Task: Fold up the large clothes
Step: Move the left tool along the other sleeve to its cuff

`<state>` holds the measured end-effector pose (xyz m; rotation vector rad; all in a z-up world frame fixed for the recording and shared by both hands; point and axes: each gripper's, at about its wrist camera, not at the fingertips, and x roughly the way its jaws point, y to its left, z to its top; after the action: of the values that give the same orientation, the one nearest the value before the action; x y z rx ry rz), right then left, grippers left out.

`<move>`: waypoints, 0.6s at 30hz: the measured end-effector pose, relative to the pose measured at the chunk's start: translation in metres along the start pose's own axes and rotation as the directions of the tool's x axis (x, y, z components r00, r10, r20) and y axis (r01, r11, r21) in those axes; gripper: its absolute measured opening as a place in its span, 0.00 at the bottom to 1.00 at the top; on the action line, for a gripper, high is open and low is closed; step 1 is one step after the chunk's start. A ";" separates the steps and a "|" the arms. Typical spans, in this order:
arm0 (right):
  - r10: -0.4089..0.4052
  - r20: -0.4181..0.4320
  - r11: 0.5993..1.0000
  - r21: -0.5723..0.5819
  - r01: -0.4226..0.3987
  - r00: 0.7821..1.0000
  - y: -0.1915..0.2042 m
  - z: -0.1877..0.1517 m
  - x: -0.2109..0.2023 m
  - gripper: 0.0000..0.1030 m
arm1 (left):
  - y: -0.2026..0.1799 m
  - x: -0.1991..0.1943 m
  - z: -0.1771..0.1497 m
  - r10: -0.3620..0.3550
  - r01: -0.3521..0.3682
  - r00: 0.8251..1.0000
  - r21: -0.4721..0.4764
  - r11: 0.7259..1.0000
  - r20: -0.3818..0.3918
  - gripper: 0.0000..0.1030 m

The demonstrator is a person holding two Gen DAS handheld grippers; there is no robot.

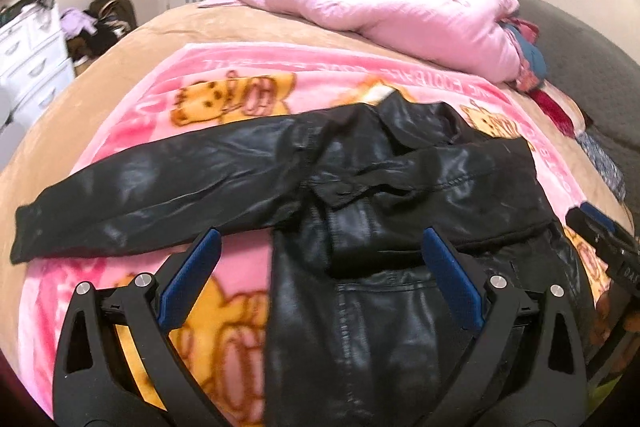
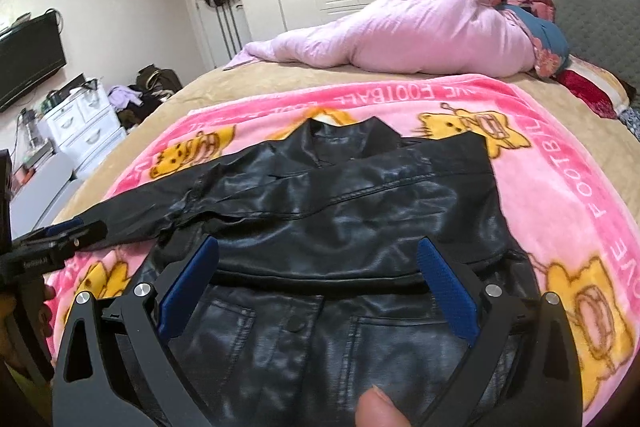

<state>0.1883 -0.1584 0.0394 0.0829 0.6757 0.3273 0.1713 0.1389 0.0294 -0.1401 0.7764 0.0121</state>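
A black leather jacket (image 1: 400, 187) (image 2: 340, 203) lies flat on a pink cartoon blanket (image 1: 328, 67) (image 2: 560, 187), collar toward the far side. One sleeve (image 1: 140, 179) (image 2: 140, 203) stretches out to the left; the other side is folded in over the body. My left gripper (image 1: 320, 235) hovers open above the jacket's left edge, nothing between its blue pads. My right gripper (image 2: 318, 245) hangs open over the jacket's front, pads clear of the leather. Each gripper shows at the edge of the other view: the right one (image 1: 604, 243), the left one (image 2: 52, 239). A fingertip (image 2: 376, 407) shows at the bottom.
The blanket covers a tan bedspread (image 1: 80, 115). A bunched pink duvet (image 1: 380, 15) (image 2: 400, 35) lies along the far side, by a grey headboard (image 1: 580, 47). White drawers (image 2: 84, 127), a clothes pile and a wall television (image 2: 28, 59) stand left of the bed.
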 end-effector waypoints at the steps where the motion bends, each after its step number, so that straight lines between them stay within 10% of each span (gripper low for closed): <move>1: 0.004 -0.002 1.000 -0.006 -0.004 1.000 0.003 0.000 0.001 0.96 | 0.005 -0.002 0.000 0.006 -0.006 1.000 -0.011 1.000 0.003 0.91; 18: 0.066 -0.071 0.993 -0.097 -0.073 0.995 0.066 -0.010 0.026 0.96 | 0.106 -0.031 -0.001 0.110 -0.095 0.993 -0.254 0.963 0.048 0.91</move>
<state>0.1833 -0.0878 0.0276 -0.0001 0.7233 0.4319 0.1418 0.2451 0.0379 -0.3385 0.7176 0.2130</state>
